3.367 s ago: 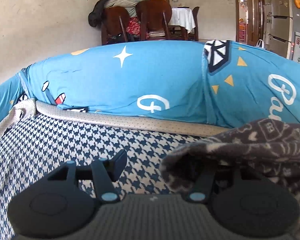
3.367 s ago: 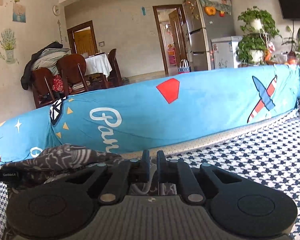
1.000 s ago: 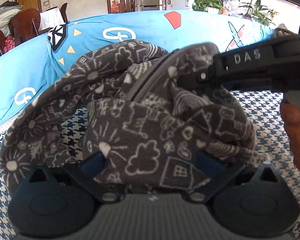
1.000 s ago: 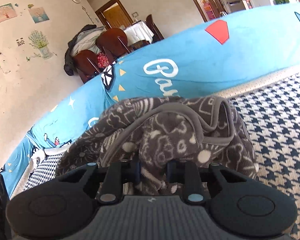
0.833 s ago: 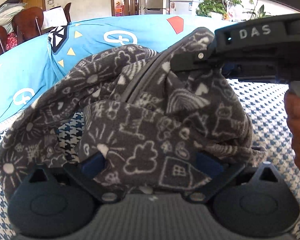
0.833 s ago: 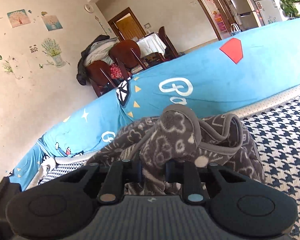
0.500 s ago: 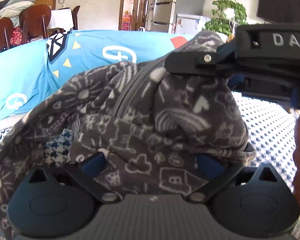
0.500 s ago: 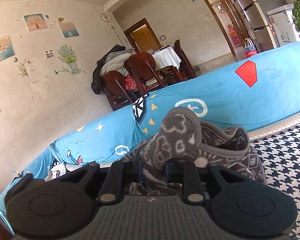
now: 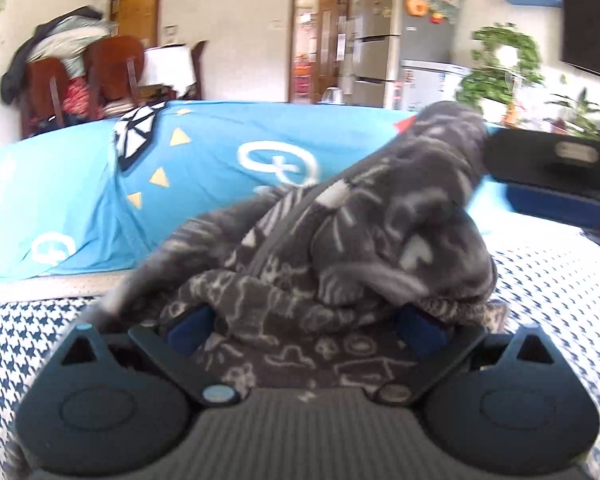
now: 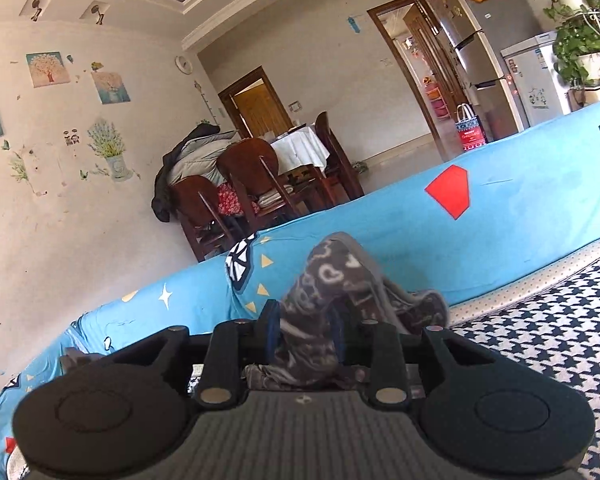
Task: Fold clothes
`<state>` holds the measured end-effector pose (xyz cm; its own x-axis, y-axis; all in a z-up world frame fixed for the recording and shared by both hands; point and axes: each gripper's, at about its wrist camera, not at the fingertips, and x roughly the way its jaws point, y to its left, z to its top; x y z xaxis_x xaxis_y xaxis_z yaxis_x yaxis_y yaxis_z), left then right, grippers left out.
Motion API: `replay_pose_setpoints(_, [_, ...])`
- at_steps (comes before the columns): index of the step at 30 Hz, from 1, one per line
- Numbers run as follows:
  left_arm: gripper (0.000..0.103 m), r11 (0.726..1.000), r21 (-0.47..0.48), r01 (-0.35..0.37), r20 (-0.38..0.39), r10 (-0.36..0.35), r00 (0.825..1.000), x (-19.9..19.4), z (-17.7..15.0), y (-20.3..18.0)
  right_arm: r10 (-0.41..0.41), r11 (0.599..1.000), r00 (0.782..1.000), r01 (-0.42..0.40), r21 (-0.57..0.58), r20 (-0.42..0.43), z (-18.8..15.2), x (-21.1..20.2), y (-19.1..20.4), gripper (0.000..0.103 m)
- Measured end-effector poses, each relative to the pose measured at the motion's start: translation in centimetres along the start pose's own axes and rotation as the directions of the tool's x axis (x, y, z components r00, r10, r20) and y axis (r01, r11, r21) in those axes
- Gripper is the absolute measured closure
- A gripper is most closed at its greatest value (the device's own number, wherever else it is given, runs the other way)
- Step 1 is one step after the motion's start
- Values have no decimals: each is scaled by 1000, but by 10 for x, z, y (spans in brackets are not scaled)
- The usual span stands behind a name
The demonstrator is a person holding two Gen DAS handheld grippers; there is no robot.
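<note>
A grey fleece garment [image 9: 340, 248] with white doodle print is bunched in front of the left wrist camera. It lies over and between the fingers of my left gripper [image 9: 304, 326], which stand wide apart and open, blue pads [image 9: 188, 328] showing on each side. My right gripper [image 10: 306, 336] is shut on a raised fold of the garment [image 10: 332, 276]. Its black body [image 9: 560, 168] shows at the right of the left wrist view, holding the garment's top up. The rest of the cloth hangs down to the seat.
The houndstooth seat cover [image 9: 548, 276] [image 10: 540, 344] spreads below both grippers. A blue printed cover [image 9: 80, 184] [image 10: 520, 208] drapes the backrest behind. Dining chairs [image 10: 240, 192], a fridge [image 9: 384, 60] and potted plants [image 10: 576, 40] stand farther back.
The right gripper has lifted its pinched fold higher, stretching the garment up. The left gripper still lies open under the cloth, and its view has swung slightly left.
</note>
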<state>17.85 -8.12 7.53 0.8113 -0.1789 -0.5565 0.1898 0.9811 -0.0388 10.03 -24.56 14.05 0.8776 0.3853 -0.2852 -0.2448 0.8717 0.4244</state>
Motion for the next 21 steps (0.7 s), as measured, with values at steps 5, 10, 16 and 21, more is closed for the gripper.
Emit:
replay_pose_setpoints(5, [4,990,-122,-74,-4,74,997,23,23,38,-81,997,996,82,11,-47,1,-2,-23,69])
replay_pose_setpoints(10, [4,974,-201,-105,-31,101,994,26,19,69,-109,994,981,107,-20,-160,-12,9,-38,55])
replay_pose_setpoints(16, [4,973,-201,-115,-42,109,993,15,11,69,-195,979,942,171,-109,-274,-41,31,-52,43])
replay_pose_setpoints(21, [4,966,-230,-118,-55,109,993,10,7,75,-200,978,938,176,-110,-281,-49,41,-52,43])
